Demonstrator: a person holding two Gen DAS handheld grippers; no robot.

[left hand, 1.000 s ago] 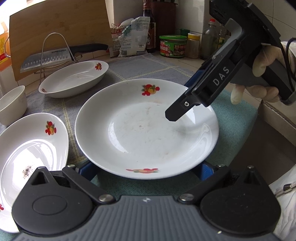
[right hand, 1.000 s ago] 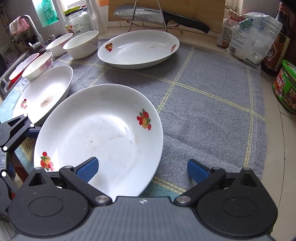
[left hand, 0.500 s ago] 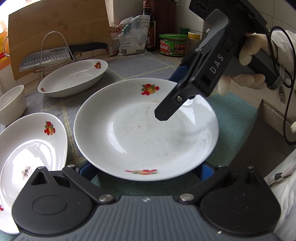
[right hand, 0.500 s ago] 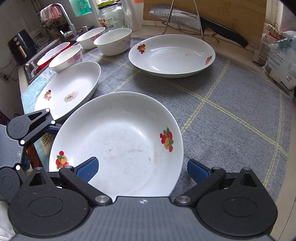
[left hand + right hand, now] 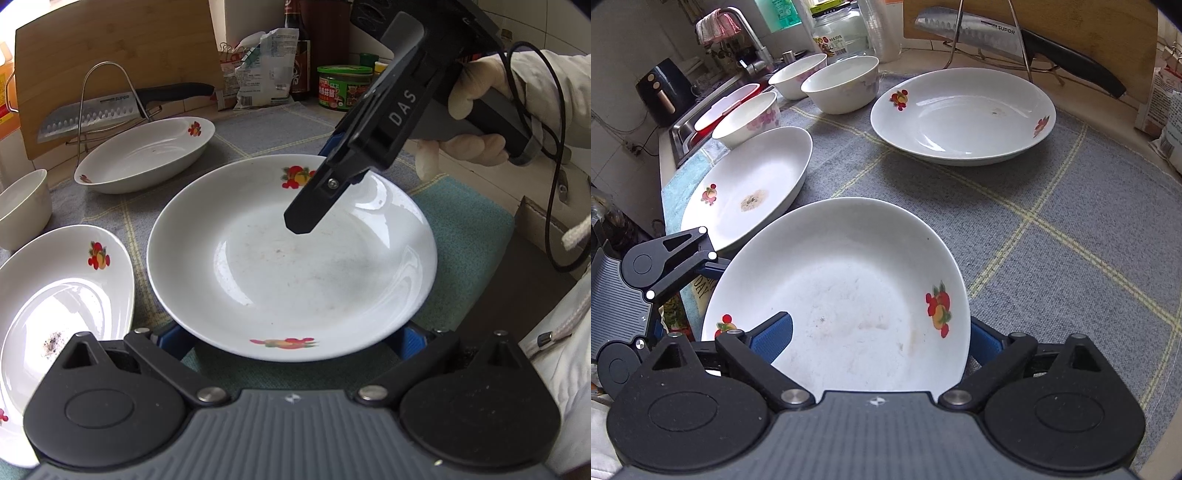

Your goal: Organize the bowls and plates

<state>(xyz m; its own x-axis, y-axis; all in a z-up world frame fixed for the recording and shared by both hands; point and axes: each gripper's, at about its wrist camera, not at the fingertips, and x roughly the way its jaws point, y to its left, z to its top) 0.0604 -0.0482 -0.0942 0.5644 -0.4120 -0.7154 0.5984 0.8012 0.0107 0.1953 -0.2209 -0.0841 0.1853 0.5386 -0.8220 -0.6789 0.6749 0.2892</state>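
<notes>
The plate (image 5: 846, 295) sits between the jaws of both grippers. The right gripper (image 5: 879, 332) has just been closing, one pad over its rim, not yet pressing. Left gripper (image 5: 291, 338) is wide under it. Next: clamp firmly, then lift

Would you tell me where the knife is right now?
The knife rests across a wire rack against the wooden board, behind the far plate.
</notes>
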